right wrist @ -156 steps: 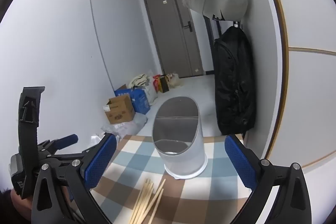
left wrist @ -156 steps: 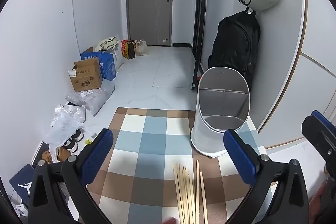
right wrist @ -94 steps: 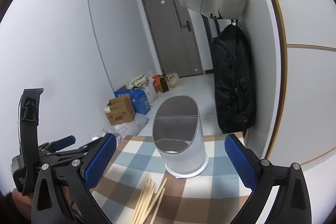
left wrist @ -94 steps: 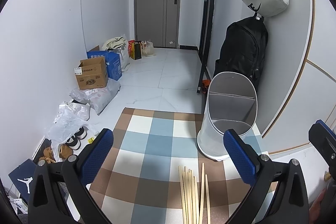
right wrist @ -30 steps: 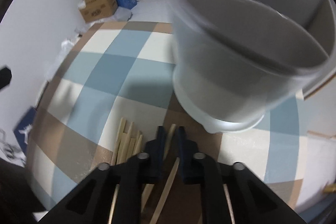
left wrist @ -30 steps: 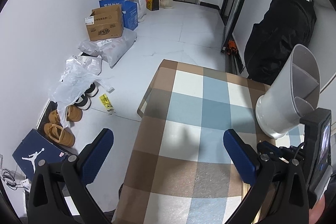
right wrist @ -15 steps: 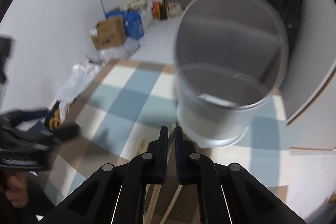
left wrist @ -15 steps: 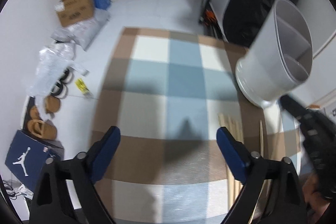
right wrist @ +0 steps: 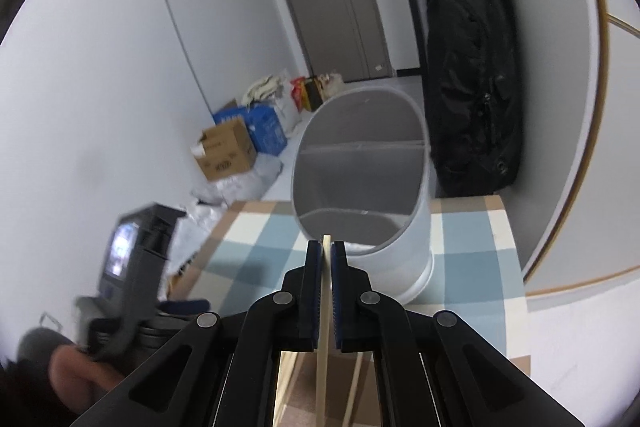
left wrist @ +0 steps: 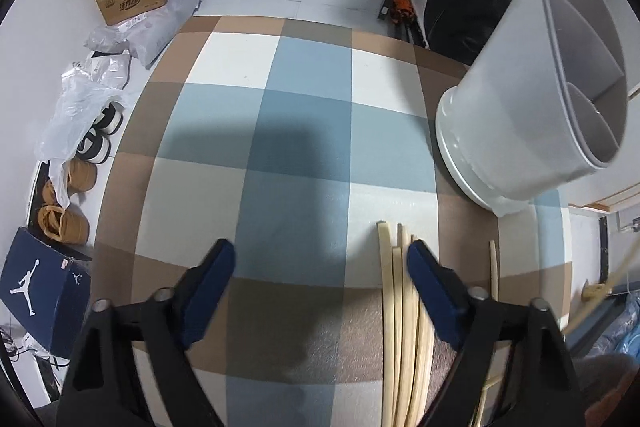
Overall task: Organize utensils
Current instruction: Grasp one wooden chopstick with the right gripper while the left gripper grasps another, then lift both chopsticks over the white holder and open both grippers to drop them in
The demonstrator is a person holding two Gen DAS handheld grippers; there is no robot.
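right tool [right wrist: 326,253] clamped on chopstick [right wrist: 323,327] | left tool [left wrist: 320,259] closing, nothing between | holder [right wrist: 360,187] compartments look empty

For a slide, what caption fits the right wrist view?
Right tongs shut on one chopstick, aimed at the divided holder.

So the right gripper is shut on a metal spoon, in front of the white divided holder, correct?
Not a spoon: the right gripper is shut on a pale wooden chopstick, as the right wrist view shows. The white divided plastic holder does stand just beyond it.
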